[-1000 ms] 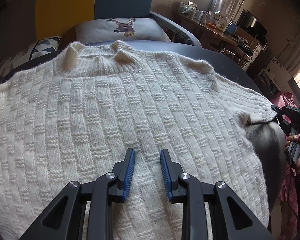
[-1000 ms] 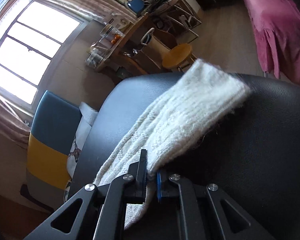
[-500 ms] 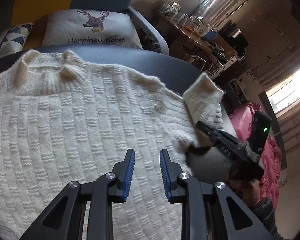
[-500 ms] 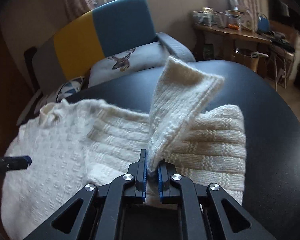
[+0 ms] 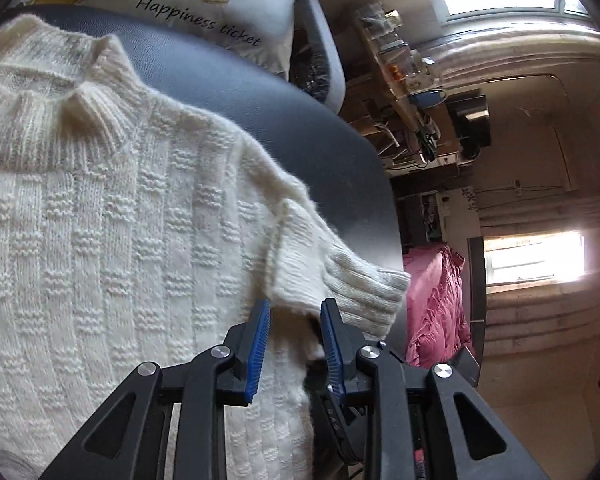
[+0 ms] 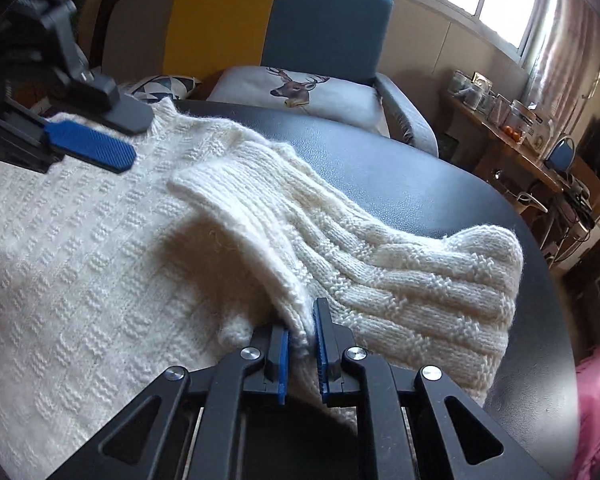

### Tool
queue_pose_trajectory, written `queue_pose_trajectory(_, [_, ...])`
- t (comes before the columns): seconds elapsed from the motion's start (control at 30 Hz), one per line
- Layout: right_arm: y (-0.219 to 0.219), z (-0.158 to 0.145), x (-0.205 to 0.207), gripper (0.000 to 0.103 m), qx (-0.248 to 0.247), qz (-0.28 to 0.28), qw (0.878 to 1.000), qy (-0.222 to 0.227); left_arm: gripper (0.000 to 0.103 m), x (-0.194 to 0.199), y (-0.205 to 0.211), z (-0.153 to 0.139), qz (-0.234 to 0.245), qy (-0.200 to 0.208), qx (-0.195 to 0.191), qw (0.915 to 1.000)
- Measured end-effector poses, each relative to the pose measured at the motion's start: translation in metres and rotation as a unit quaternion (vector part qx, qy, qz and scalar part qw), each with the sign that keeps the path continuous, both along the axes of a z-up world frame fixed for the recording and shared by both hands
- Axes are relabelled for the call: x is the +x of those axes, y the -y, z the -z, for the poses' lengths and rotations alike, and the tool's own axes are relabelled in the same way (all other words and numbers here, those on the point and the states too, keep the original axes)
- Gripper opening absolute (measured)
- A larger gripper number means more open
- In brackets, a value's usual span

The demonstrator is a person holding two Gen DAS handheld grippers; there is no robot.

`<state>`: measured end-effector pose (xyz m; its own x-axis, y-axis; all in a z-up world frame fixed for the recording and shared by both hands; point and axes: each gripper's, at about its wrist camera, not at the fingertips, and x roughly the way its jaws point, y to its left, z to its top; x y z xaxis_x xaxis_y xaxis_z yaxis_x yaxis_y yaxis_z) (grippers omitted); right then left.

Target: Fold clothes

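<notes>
Cream chunky-knit sweater (image 6: 80, 264) flat on dark padded surface (image 6: 380, 176). Right claw (image 6: 300, 350) pinches ribbed sleeve cuff (image 6: 236, 216), carried toward 10 o'clock over body. Left claw (image 5: 294, 344) half-open, empty. Fold barely begun: other sleeve, body remain.

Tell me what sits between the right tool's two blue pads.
The ribbed cuff of the cream sweater sleeve, pinched edge-on in the right tool. The right wrist view shows it.
</notes>
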<state>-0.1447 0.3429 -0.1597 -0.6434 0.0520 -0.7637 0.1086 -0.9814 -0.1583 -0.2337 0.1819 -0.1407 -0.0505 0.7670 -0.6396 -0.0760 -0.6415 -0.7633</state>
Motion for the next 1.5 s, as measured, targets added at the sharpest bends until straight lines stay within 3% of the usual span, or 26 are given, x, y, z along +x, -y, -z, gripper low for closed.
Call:
queue_pose_trajectory(0.27, [-0.006, -0.002, 0.002, 0.012, -0.035, 0.012, 0.999, -0.015, 0.026, -0.007, -0.025, 0.032, 0.002, 0.067, 0.061, 0.9959])
queue_pose_trajectory(0.5, [-0.007, -0.001, 0.003, 0.012, -0.041, 0.015, 0.999, -0.019, 0.026, -0.012, -0.04, 0.054, -0.005, 0.103, 0.08, 0.9914])
queue_pose_trajectory(0.6, [-0.005, -0.002, 0.004, 0.012, -0.037, 0.014, 0.999, -0.019, 0.025, -0.019, -0.041, 0.048, -0.023, 0.089, 0.098, 0.991])
queue_pose_trajectory(0.67, [-0.004, -0.002, 0.004, 0.012, -0.037, 0.016, 0.999, -0.019, 0.01, -0.023, -0.044, 0.038, -0.03, 0.063, 0.102, 0.9924])
queue_pose_trajectory(0.7, [-0.004, -0.003, 0.004, 0.013, -0.037, 0.017, 0.999, -0.02, 0.008, -0.024, -0.048, 0.029, -0.024, 0.042, 0.091, 0.9947])
queue_pose_trajectory(0.73, [-0.005, -0.005, 0.006, 0.019, -0.035, 0.021, 0.999, -0.025, 0.006, -0.023, -0.053, 0.021, -0.018, 0.023, 0.081, 0.9963])
queue_pose_trajectory(0.8, [-0.009, -0.011, 0.01, 0.045, -0.033, 0.041, 0.998, -0.035, 0.007, -0.021, -0.059, 0.001, -0.01, -0.014, 0.067, 0.9976])
queue_pose_trajectory(0.83, [-0.014, -0.016, 0.014, 0.063, -0.045, 0.055, 0.997, -0.04, 0.007, -0.021, -0.058, -0.011, -0.009, -0.034, 0.061, 0.9975])
queue_pose_trajectory(0.9, [-0.027, -0.027, 0.027, 0.075, -0.085, 0.084, 0.991, -0.056, 0.006, -0.022, -0.055, -0.035, -0.01, -0.067, 0.056, 0.9962])
queue_pose_trajectory(0.97, [-0.048, -0.036, 0.042, 0.088, -0.166, 0.119, 0.977, -0.064, 0.006, -0.025, -0.048, -0.059, -0.015, -0.093, 0.057, 0.9939])
queue_pose_trajectory(1.0, [-0.059, -0.039, 0.05, 0.09, -0.225, 0.133, 0.963, -0.066, 0.006, -0.026, -0.042, -0.072, -0.019, -0.107, 0.06, 0.9923])
queue_pose_trajectory(1.03, [-0.073, -0.039, 0.059, 0.093, -0.305, 0.144, 0.939, -0.069, 0.006, -0.026, -0.034, -0.085, -0.021, -0.121, 0.062, 0.9905])
queue_pose_trajectory(1.07, [-0.085, -0.034, 0.066, 0.098, -0.391, 0.151, 0.905, -0.069, 0.006, -0.027, -0.028, -0.097, -0.025, -0.136, 0.061, 0.9886])
queue_pose_trajectory(1.1, [-0.095, -0.027, 0.071, 0.101, -0.474, 0.156, 0.864, -0.065, 0.006, -0.028, -0.021, -0.109, -0.03, -0.148, 0.06, 0.9867])
queue_pose_trajectory(1.17, [-0.105, -0.008, 0.081, 0.103, -0.629, 0.156, 0.759, -0.066, 0.006, -0.03, -0.006, -0.13, -0.041, -0.166, 0.063, 0.9832])
queue_pose_trajectory(1.2, [-0.104, 0.001, 0.083, 0.103, -0.683, 0.149, 0.712, -0.068, 0.006, -0.029, 0.005, -0.14, -0.047, -0.175, 0.066, 0.9812])
queue_pose_trajectory(1.27, [-0.093, 0.014, 0.083, 0.103, -0.748, 0.141, 0.645, -0.072, 0.006, -0.028, 0.022, -0.159, -0.056, -0.196, 0.067, 0.9767])
queue_pose_trajectory(1.3, [-0.085, 0.018, 0.08, 0.103, -0.766, 0.14, 0.624, -0.071, 0.006, -0.026, 0.03, -0.168, -0.063, -0.208, 0.065, 0.9739])
queue_pose_trajectory(1.37, [-0.065, 0.026, 0.072, 0.103, -0.789, 0.144, 0.594, -0.066, 0.006, -0.022, 0.051, -0.182, -0.075, -0.223, 0.069, 0.9695])
queue_pose_trajectory(1.5, [-0.033, 0.043, 0.048, 0.103, -0.803, 0.181, 0.566, -0.049, 0.006, -0.012, 0.1, -0.192, -0.106, -0.238, 0.065, 0.9633])
